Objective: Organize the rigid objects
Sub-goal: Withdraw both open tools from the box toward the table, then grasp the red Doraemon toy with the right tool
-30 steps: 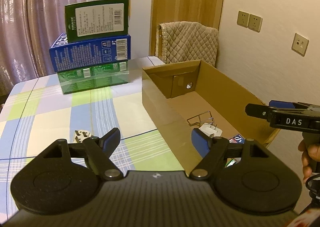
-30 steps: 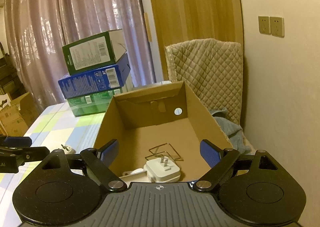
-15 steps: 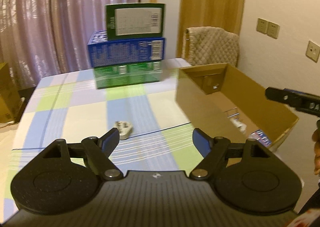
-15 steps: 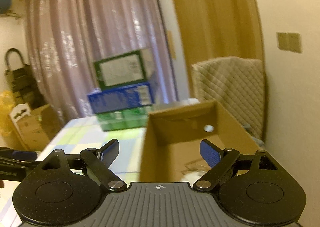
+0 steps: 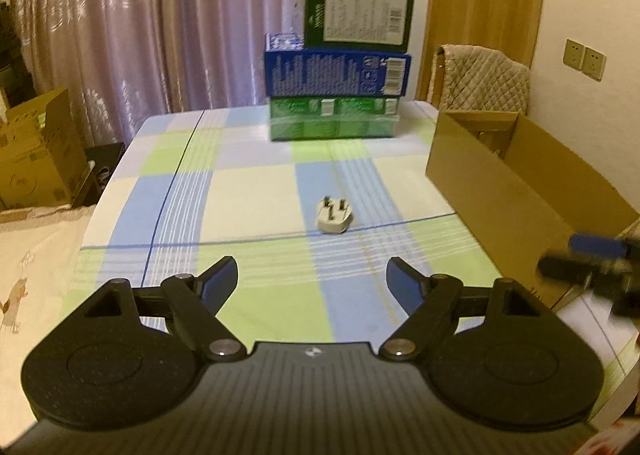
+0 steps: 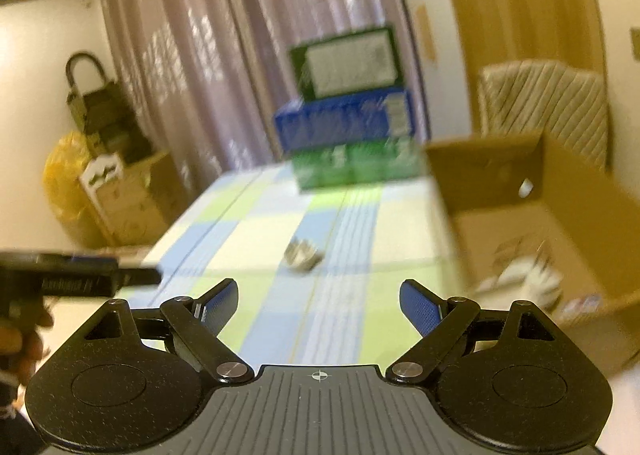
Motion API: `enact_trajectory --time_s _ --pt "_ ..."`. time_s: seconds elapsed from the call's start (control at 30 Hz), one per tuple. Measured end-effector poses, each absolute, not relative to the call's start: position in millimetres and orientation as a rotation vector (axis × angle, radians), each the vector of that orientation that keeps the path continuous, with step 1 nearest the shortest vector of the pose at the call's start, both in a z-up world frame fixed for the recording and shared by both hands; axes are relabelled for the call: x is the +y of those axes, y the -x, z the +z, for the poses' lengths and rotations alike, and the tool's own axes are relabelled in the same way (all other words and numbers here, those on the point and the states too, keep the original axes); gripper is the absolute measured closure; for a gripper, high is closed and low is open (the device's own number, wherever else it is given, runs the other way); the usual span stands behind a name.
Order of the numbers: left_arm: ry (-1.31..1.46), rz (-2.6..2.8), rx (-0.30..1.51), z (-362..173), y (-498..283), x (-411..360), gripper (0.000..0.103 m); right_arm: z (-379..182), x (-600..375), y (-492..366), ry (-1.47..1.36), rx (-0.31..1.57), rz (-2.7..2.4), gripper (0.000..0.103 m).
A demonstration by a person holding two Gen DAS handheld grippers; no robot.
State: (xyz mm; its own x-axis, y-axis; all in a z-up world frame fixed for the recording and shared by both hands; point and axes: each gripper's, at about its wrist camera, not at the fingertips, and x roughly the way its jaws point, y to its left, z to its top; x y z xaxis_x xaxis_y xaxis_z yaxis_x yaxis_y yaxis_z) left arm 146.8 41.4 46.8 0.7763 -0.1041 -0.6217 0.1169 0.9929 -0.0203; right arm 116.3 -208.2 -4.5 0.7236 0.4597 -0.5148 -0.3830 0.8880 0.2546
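**Plug adapter lay alone on the checked cloth, both grippers empty**

A small grey-white plug adapter (image 5: 334, 218) lay on the table (image 5: 256, 191), prongs pointing up and away, its squat body rounded at the near corners. It rested on the checked cloth of pale blue, green and cream squares, just beyond a thin dark line in the pattern, well apart from the cardboard box (image 5: 520, 191) at the table's right edge. In the right wrist view it was only a blurred grey lump.

The left gripper (image 5: 311, 282) hovered short of the adapter, its blue-padded jaws spread wide with nothing between them. The right gripper (image 6: 318, 305) was likewise released and empty, over the near part of the cloth.

Inside the box some white items (image 6: 532, 279) showed, too smeared to name. A stack of three cartons (image 5: 338, 71), green on blue on green, stood at the far end of the table.
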Motion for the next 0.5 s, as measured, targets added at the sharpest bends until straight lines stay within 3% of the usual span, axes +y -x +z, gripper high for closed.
enact_trajectory --time_s 0.5 --pt "0.039 -0.139 0.733 -11 -146 82 0.025 -97 -144 -100 -0.004 0.757 0.421 0.018"
